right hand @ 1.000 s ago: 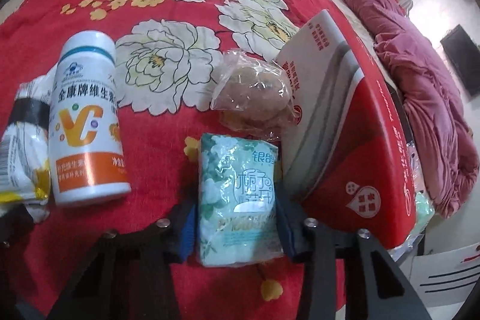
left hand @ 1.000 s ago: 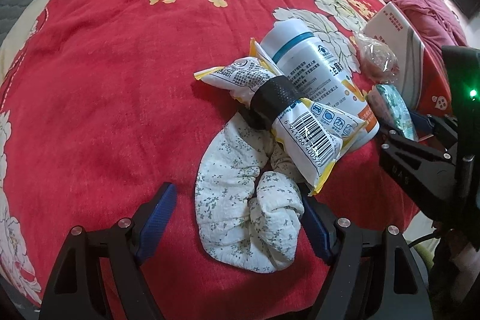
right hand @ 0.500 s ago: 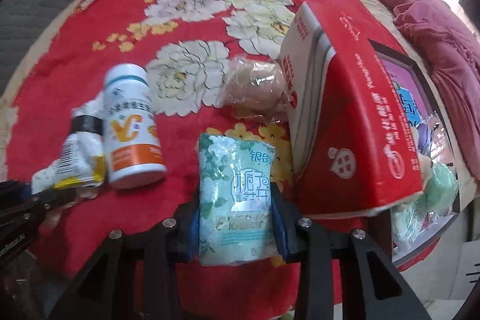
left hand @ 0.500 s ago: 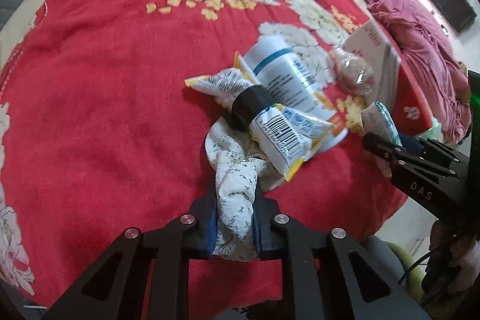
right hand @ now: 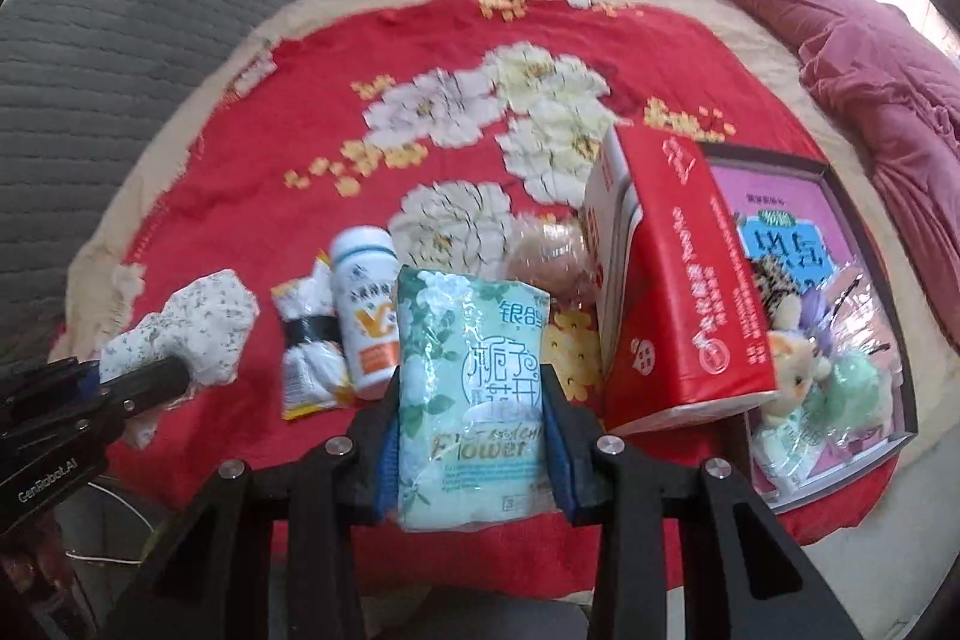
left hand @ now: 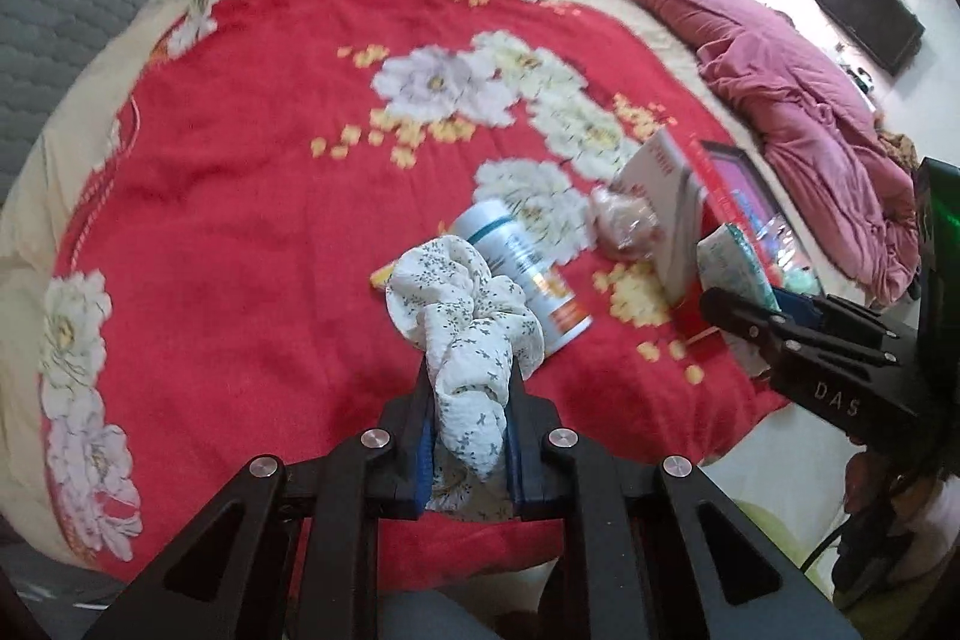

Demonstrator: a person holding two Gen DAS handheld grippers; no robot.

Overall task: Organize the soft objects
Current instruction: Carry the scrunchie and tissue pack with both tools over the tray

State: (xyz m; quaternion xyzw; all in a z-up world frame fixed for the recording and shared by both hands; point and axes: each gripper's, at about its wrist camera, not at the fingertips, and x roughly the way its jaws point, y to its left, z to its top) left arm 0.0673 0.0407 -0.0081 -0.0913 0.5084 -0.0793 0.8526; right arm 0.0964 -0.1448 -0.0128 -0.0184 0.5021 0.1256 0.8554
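Note:
My left gripper point(left hand: 468, 418) is shut on a white floral cloth scrunchie point(left hand: 468, 322) and holds it lifted above the red flowered blanket point(left hand: 240, 196). From the right wrist view the same scrunchie point(right hand: 198, 334) hangs at the left in that gripper. My right gripper point(right hand: 471, 436) is shut on a pale green tissue pack point(right hand: 471, 388), also raised off the bed. The tissue pack point(left hand: 735, 268) shows at the right of the left wrist view. A white vitamin bottle point(right hand: 366, 316) and a yellow snack packet point(right hand: 309, 352) lie on the blanket.
A red box lid point(right hand: 678, 292) stands propped beside an open box point(right hand: 840, 196) holding plush toys and small packs. A bagged bun point(right hand: 549, 262) lies by the lid. A pink quilt point(left hand: 798, 100) is bunched at the right, a grey headboard point(right hand: 90, 58) at the left.
The left gripper closed on the scrunchie and lifted it off the snack packet and bottle. The right gripper rose with the tissue pack. Both views now look from higher up.

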